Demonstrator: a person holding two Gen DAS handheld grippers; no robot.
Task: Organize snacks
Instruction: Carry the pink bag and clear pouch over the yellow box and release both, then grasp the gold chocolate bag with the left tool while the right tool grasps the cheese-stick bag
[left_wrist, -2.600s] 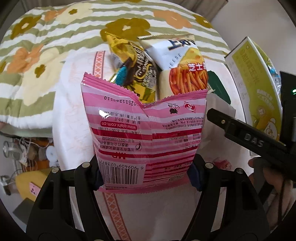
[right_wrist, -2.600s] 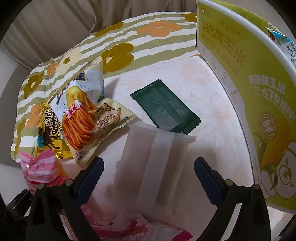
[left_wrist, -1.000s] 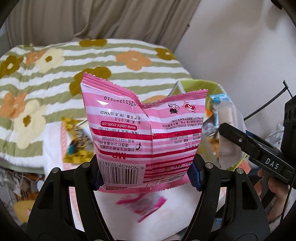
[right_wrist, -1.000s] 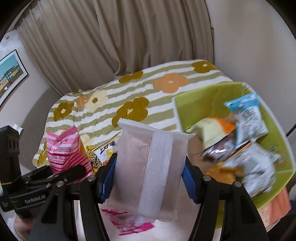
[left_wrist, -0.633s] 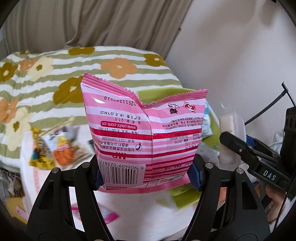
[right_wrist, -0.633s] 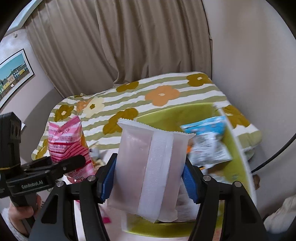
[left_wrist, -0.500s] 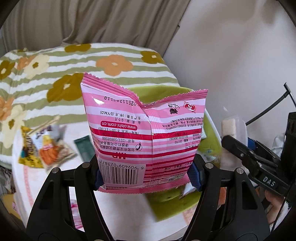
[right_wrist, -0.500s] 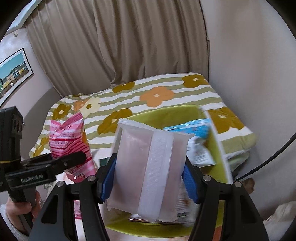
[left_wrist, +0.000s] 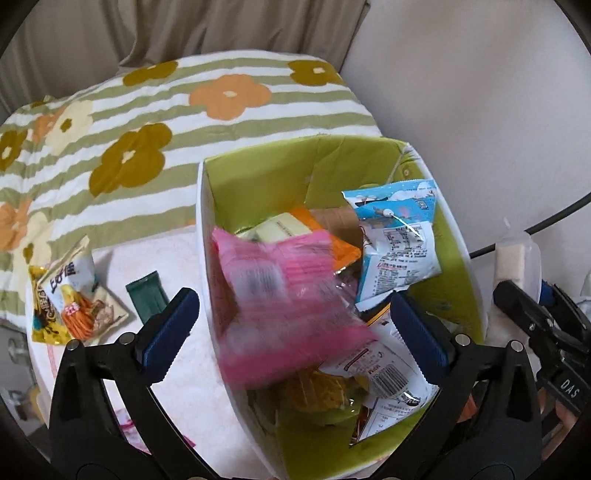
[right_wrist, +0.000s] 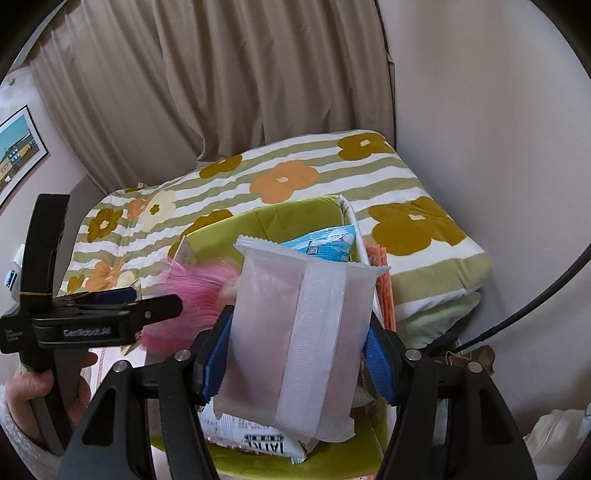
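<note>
My left gripper (left_wrist: 295, 328) hangs over the green box (left_wrist: 454, 236), its jaws opening wide. The pink striped snack bag (left_wrist: 284, 306) is blurred between them, free of the pads and dropping into the box. It also shows as a pink blur (right_wrist: 192, 291) in the right wrist view, beside the left gripper (right_wrist: 147, 306). My right gripper (right_wrist: 299, 350) is shut on a frosted clear packet (right_wrist: 295, 332), held upright above the green box (right_wrist: 280, 218). Several snack bags lie in the box, a blue one (left_wrist: 399, 243) among them.
Outside the box, on the white cloth (left_wrist: 177, 266), lie a carrot-stick bag (left_wrist: 74, 291), a yellow bag (left_wrist: 40, 314) and a dark green packet (left_wrist: 147, 299). A flowered striped blanket (left_wrist: 147, 122) lies behind. Curtain and wall stand close at the back and right.
Both grippers moved right from the cloth to above the green box. The left jaws opened and let go of the pink bag, which now falls. The right still grips its packet.
</note>
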